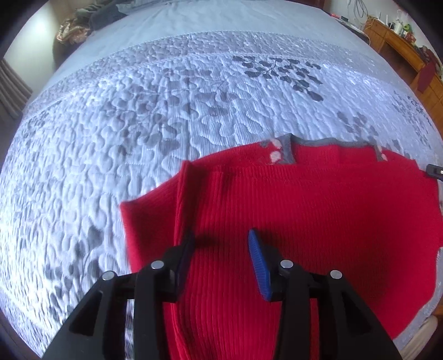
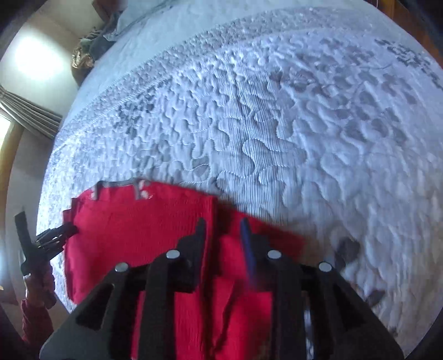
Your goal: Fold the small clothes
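The left gripper has its jaws spread wide, with a clear gap between the two blue-padded fingers, and nothing is caught between them. It hangs low over the left half of a red ribbed sweater, and its shadow falls on the knit just beyond the tips. The right gripper also has its jaws apart, though less widely; red fabric fills the space under and between the fingers, and the picture is too blurred to tell whether they touch it. The sweater lies spread flat on a pale blue quilted bedspread near the closest edge of the bed. Its grey neckline trim, marked with small pale patches, points away from the cameras. On the left side a panel or sleeve of the sweater is turned in along a raised lengthwise crease. In the right wrist view a similar straight folded edge runs just beside the left finger, with more red cloth lying lower to its right. The bedspread carries a grey leaf pattern. Beyond the bed, a wooden dresser stands to the right, and bundled dark clothes sit at the far left corner.
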Action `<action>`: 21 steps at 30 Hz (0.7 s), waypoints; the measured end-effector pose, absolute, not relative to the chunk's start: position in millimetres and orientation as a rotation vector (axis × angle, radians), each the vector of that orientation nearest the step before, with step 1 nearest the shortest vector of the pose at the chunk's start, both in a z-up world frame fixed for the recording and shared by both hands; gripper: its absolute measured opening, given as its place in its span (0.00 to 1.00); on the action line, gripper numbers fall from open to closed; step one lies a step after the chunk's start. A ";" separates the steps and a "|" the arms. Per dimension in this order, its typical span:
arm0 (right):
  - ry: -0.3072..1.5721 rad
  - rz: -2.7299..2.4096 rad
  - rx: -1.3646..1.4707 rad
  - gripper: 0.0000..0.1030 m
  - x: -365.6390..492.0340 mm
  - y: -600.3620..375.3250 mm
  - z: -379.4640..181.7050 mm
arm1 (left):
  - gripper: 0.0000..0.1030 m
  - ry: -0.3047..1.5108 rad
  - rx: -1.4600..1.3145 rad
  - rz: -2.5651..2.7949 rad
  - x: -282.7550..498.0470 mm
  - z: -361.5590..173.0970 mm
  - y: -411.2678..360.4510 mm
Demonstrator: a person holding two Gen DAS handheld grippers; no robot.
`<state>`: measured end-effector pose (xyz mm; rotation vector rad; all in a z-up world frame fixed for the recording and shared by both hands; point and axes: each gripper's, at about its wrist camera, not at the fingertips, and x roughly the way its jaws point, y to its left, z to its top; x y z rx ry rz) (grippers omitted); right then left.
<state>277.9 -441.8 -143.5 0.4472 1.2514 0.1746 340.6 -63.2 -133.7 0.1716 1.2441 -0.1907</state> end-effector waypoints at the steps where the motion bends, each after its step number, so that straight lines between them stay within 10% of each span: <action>1: 1.241 0.175 0.463 0.29 266.1 -445.9 -134.2 | 0.40 1.238 0.159 -0.197 332.9 -128.0 -62.6; 4: 1.232 0.157 0.487 0.61 225.2 -454.1 -116.3 | 0.44 1.218 0.140 -0.224 304.5 -112.8 -65.7; 21: 1.373 0.180 0.674 0.65 144.3 -428.1 -173.1 | 0.53 1.277 0.169 -0.120 235.2 -133.9 -62.8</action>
